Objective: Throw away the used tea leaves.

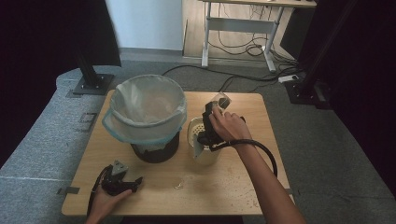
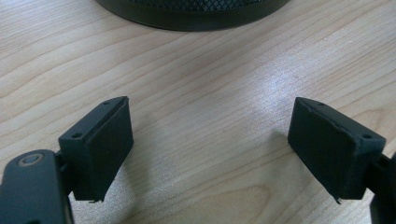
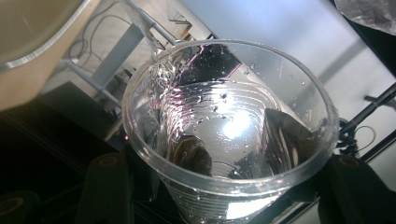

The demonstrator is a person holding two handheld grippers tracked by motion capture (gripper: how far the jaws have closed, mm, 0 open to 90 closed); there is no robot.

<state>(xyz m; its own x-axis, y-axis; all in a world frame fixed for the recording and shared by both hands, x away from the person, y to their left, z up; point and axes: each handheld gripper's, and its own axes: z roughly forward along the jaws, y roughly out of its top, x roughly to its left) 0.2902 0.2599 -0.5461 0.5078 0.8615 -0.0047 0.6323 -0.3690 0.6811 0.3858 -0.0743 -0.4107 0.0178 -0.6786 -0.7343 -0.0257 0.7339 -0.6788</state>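
Wooden counter [image 1: 243,177], lined bin [image 1: 145,114] at left. Right gripper [image 1: 211,114] clamps a clear cup [image 3: 229,135], tipped over a strainer pot [image 1: 201,140], apparently draining; next, probably binning leftovers. Left gripper [image 1: 122,183] rests open.

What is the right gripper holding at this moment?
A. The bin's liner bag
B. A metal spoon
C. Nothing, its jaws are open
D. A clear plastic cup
D: the right gripper is clamped on a clear plastic cup, wet inside, held above the strainer pot.

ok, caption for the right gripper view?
Right tongs gripping a tilted clear plastic cup, water streaming over its rim.
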